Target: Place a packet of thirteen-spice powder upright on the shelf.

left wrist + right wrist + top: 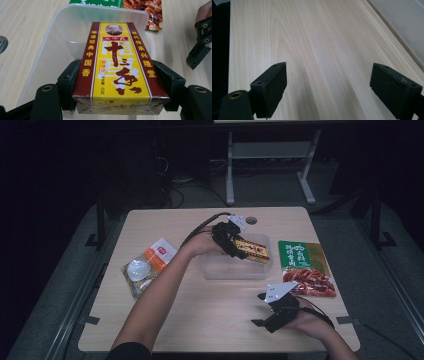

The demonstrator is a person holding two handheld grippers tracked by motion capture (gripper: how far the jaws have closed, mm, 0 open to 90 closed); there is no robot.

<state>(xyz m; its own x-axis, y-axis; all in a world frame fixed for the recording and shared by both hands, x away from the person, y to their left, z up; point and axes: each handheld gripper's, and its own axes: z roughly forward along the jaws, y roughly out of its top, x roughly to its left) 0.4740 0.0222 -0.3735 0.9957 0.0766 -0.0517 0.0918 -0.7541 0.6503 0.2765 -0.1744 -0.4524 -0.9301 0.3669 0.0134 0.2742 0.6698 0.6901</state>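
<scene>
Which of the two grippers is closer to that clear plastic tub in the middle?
Left. The left gripper holds a yellow box right over the clear tub; the right gripper, jaws open, rests on the table nearer the person.

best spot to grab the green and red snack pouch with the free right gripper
Probably the near short edge of the snack pouch, coming from the person's side with the right gripper, whose jaws stand open. The pouch lies flat on the table, so only its thin edges offer something to pinch; the tub crowds its left side.
</scene>
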